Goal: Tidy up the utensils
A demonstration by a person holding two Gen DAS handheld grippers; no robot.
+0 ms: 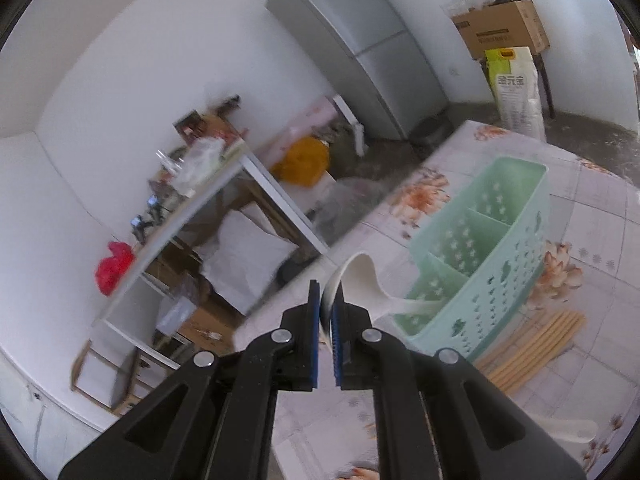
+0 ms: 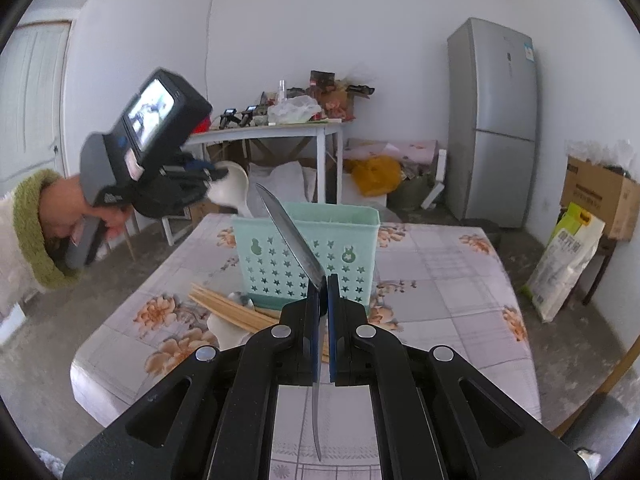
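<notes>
Utensils: white spoon (image 1: 360, 280) clamped in left gripper (image 1: 327, 312), frame centre; knife (image 2: 292, 236) clamped in right gripper (image 2: 324, 312), green caddy (image 2: 306, 256) just behind; chopsticks (image 2: 228, 308) on worktop (image 2: 440, 300).

Mint-green caddy (image 2: 306, 252) (star cut-outs), white spoon (image 1: 360, 280), floral checked tablecloth (image 2: 440, 300), black tongs (image 2: 323, 280).

White walls, grey fridge (image 2: 494, 120), cluttered side table (image 2: 280, 130), bare concrete floor (image 2: 36, 380)
</notes>
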